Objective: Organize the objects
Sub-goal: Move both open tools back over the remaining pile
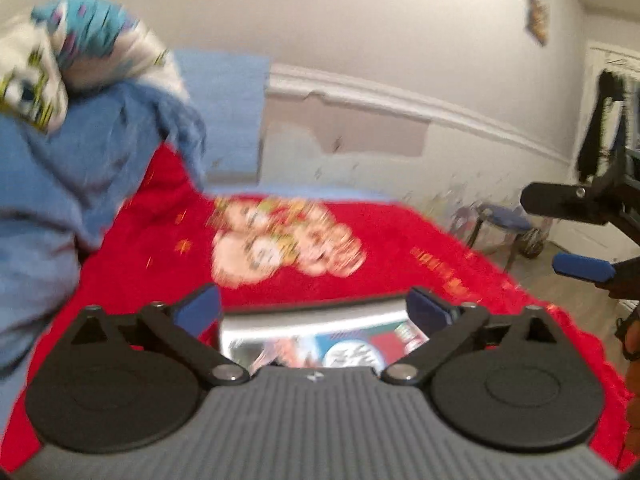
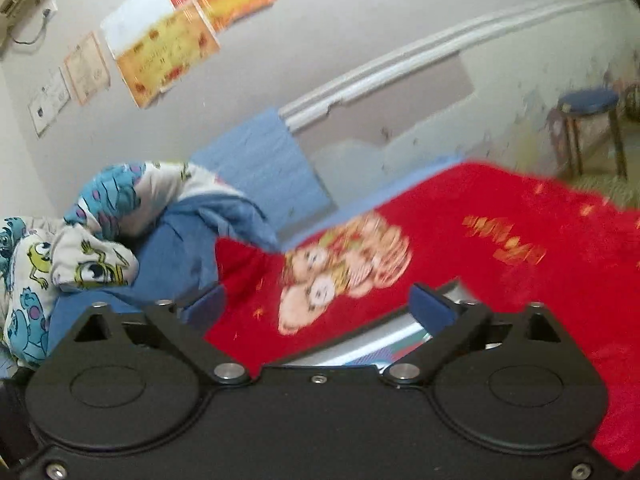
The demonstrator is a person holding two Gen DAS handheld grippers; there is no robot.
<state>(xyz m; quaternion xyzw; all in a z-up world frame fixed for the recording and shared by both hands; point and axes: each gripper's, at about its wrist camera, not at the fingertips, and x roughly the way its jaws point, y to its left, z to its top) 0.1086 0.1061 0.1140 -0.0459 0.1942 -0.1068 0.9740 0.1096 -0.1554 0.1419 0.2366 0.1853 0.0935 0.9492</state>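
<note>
A flat silvery pack (image 1: 320, 338) with a colourful print lies on the red blanket (image 1: 400, 248), close under my left gripper (image 1: 313, 312). That gripper is open wide and its blue pads (image 1: 198, 312) touch nothing. In the right wrist view one edge of the same pack (image 2: 384, 342) shows by the right pad of my right gripper (image 2: 318, 308), which also stands open wide with nothing gripped. The right gripper (image 1: 576, 236) also appears at the right edge of the left wrist view, above the blanket's edge. Both views are motion-blurred.
A crumpled blue blanket (image 1: 80, 168) with cartoon-print bedding (image 2: 60, 264) on top is heaped at the left. The red blanket bears a cartoon picture (image 2: 344, 268). A blue-topped stool (image 2: 588, 104) stands on the floor at the far right by the wall. Posters (image 2: 172, 40) hang on the wall.
</note>
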